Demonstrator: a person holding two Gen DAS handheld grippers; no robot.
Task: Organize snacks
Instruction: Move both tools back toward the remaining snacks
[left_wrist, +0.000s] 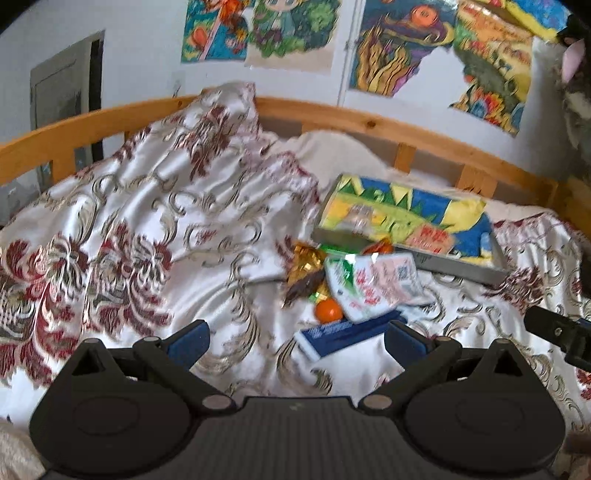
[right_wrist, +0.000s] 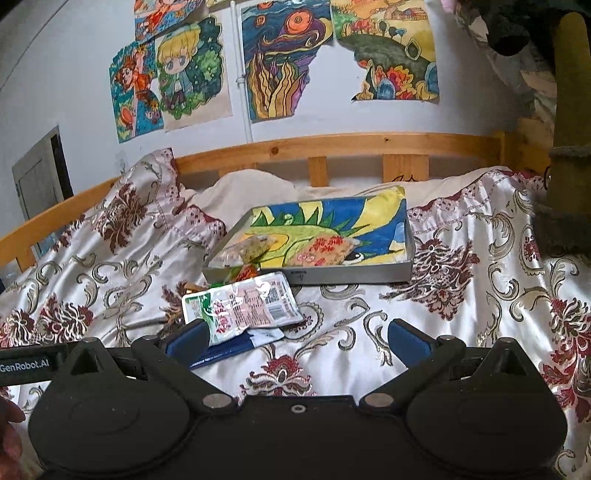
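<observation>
**Both tools.** My left gripper (left_wrist: 297, 341) and right gripper (right_wrist: 297, 338) both have their jaws spread wide with nothing between them. Both hover low over the bedspread (right_wrist: 461, 302), short of the snacks.

**Destination.** A shallow grey tray (right_wrist: 354, 275) lined with a colourful drawing sits toward the headboard rail (right_wrist: 332, 146), near the middle of the bed. Two packets already lie on the liner: a clear bag (right_wrist: 247, 249) at its left end and a pink-printed one (right_wrist: 325, 251) beside it.

**Stock to sort.** A loose heap lies just in front of the tray's near-left corner:
- white-and-green pouch (right_wrist: 240, 304), on top
- blue flat box (left_wrist: 343, 334), partly under the pouch
- small orange ball (left_wrist: 328, 310), touching the box
- gold-wrapped piece (left_wrist: 304, 260) and a dark wrapper (left_wrist: 304, 286)

**Step in hand, as I judge it.** Picking the next item, probably the pouch. I would close on its near edge rather than its slippery middle, and keep clear of the box underneath. Otherwise both may lift together.

**Edges and room.**
- The bedspread is soft and rumpled; pressing down may tip the ball or sink the heap.
- Open cloth lies right of the heap, giving the right tool a free path to the tray's near wall.
- A raised fold of cover (left_wrist: 192, 147) crowds the left side.
- My two tools sit near each other, so I would move one at a time.
</observation>
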